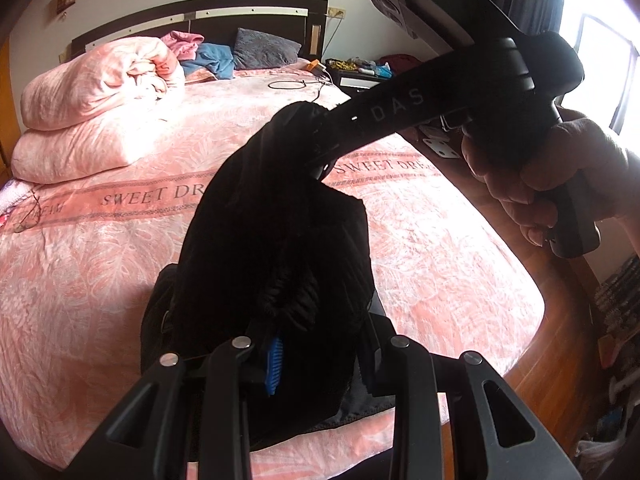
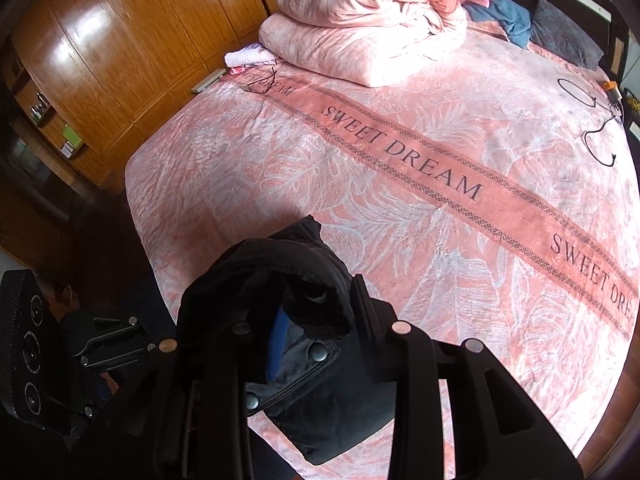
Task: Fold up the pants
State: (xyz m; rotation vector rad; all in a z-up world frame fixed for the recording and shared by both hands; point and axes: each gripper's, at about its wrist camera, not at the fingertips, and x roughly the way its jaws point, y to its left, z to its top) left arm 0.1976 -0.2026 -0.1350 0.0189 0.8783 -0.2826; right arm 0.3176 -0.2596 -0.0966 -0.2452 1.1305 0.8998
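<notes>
Both the left hand-held gripper (image 1: pixel 316 356) and right hand-held gripper (image 2: pixel 316 344) clench the black pants (image 1: pixel 276 240) above the bed (image 1: pixel 440 260) — soft, limp, light; best held at the snap waistband (image 2: pixel 308 364).

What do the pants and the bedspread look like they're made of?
Pants: black woven cloth, matte, likely cotton or a blend; it shows stitched seams and dull metal snaps and bunches in thick folds in the right gripper and left gripper. Bedspread: pink plush fleece, probably synthetic; soft sheen, embossed leaf pattern.
</notes>
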